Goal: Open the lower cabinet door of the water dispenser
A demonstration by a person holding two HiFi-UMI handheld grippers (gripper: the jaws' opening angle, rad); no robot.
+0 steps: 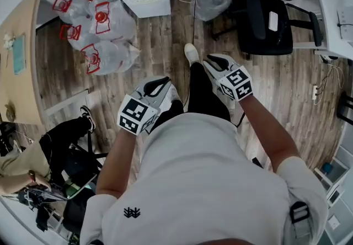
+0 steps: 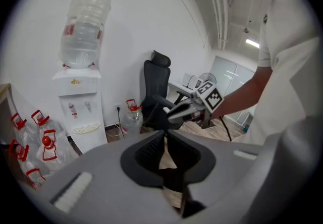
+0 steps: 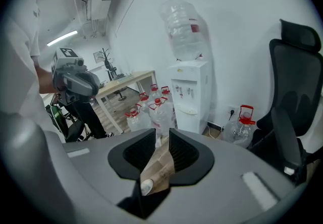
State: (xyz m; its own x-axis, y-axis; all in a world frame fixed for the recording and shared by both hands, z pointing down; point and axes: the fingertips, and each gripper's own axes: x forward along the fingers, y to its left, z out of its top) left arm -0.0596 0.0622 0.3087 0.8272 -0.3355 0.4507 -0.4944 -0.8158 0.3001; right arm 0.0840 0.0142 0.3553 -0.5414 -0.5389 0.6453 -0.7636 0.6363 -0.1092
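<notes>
**Both claws in the air, dispenser at the far wall**

I hold both grippers in front of my body, above the wooden floor (image 1: pixel 165 45), and neither of them touches anything. The left gripper (image 1: pixel 161 84) has its jaws together at the tips, with nothing between them. The right gripper (image 1: pixel 212 63) has its jaws a little apart. Through the gap I see only floor, so it is empty.

The water dispenser (image 2: pixel 81 109) stands against the far white wall, well apart from both grippers. It is white and carries a big clear bottle (image 2: pixel 86 21) upside down on top. The lower cabinet door (image 2: pixel 90 140) is the plain white front under the drip tray, and it looks shut.

About writing, I can report little. There is a small yellow mark (image 2: pixel 75 81) above the two taps, too small to read. The big clear bottle has a red label (image 2: pixel 68 31), and its print is not readable either. The cube (image 1: pixel 135 115) on each gripper shows black-and-white square markers, which are patterns and not letters. My shirt has a small black emblem (image 1: pixel 131 212) on the back.

Left of the dispenser lies a heap of empty bottles (image 1: pixel 96 23) with red handles. Just right of it stands a single bottle (image 2: pixel 132 118), and then comes a black office chair (image 1: pixel 270 17).
</notes>
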